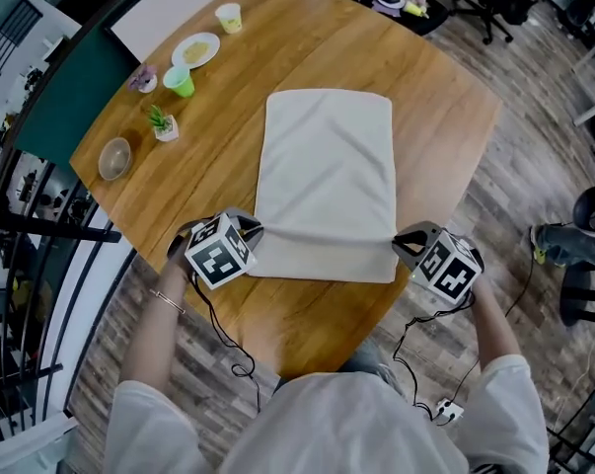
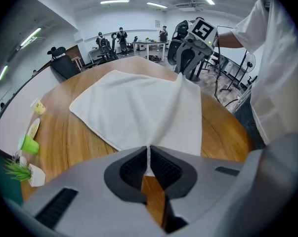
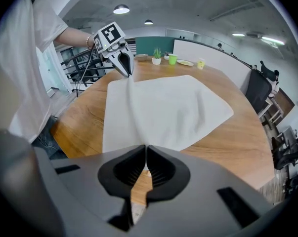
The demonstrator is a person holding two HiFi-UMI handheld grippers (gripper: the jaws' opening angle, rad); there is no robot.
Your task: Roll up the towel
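Observation:
A white towel (image 1: 327, 166) lies flat on the round wooden table (image 1: 425, 97), its long side running away from me. My left gripper (image 1: 257, 231) is shut on the towel's near left corner, and my right gripper (image 1: 399, 241) is shut on the near right corner. Between them the near edge is lifted into a taut ridge, with a strip of towel lying under it. In the left gripper view a pinch of cloth (image 2: 149, 132) rises from the closed pads (image 2: 134, 167). The right gripper view shows the towel (image 3: 158, 107) pinched the same way, with the left gripper (image 3: 125, 67) across from it.
At the table's far left stand a small potted plant (image 1: 163, 124), a green cup (image 1: 180, 81), a plate (image 1: 195, 49), a pale cup (image 1: 229, 17), a bowl (image 1: 114, 158) and a purple flower pot (image 1: 144, 79). The table's front edge runs just below the grippers.

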